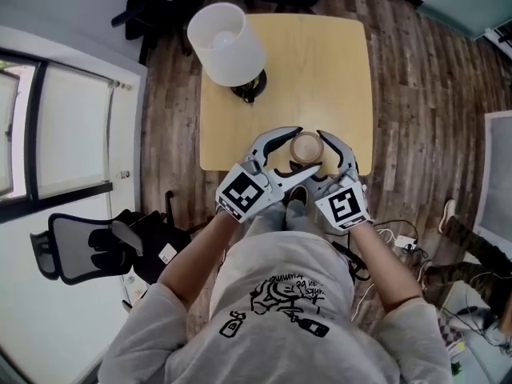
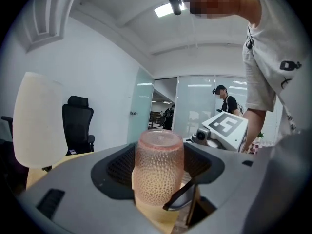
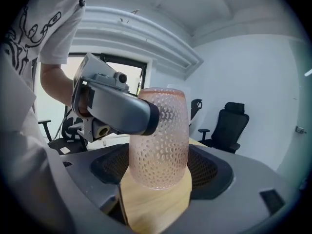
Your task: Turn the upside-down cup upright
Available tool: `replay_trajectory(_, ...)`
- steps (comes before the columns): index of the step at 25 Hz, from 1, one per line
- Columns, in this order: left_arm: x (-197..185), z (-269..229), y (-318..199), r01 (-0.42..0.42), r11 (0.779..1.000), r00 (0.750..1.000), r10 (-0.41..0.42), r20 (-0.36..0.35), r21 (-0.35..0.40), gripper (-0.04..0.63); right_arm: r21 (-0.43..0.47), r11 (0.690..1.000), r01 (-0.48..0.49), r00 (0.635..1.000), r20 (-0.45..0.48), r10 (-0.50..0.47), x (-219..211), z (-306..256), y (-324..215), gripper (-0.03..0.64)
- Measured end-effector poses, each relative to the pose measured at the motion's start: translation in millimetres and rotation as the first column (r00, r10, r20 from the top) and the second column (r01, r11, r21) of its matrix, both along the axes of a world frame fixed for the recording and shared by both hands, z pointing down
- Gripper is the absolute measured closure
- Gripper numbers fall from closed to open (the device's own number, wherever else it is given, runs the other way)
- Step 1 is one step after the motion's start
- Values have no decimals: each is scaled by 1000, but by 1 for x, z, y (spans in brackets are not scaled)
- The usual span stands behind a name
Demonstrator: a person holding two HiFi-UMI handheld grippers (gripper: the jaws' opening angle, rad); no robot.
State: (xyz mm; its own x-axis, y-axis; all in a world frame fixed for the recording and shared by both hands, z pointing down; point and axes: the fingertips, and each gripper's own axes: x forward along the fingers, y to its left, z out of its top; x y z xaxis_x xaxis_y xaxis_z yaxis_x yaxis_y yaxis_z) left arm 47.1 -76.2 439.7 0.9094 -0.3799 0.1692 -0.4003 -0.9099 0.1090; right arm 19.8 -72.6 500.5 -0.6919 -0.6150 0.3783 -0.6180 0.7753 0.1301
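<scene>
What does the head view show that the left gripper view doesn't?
Only the head view shows the wooden floor and the black-framed window, seen from above. Only the left gripper view shows the ceiling light, the glass wall and a person in a cap far off. Both show the pink bumpy cup, the white lamp and the yellow table.

Pink cup (image 3: 158, 140) stands between parted jaws of right tongs (image 3: 160, 178).
</scene>
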Motion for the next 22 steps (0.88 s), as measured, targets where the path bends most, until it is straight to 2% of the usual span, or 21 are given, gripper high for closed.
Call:
replay_trajectory(12, 3, 123, -12, 40, 999, 986, -35, 163, -28, 285, -151, 988, -34, 995, -101, 18, -2, 128, -12, 267)
replay_trajectory(22, 3, 194, -18, 58, 997, 976, -48, 214, -41, 285, -232, 972, -41, 990, -139, 8, -4, 198, -16, 268)
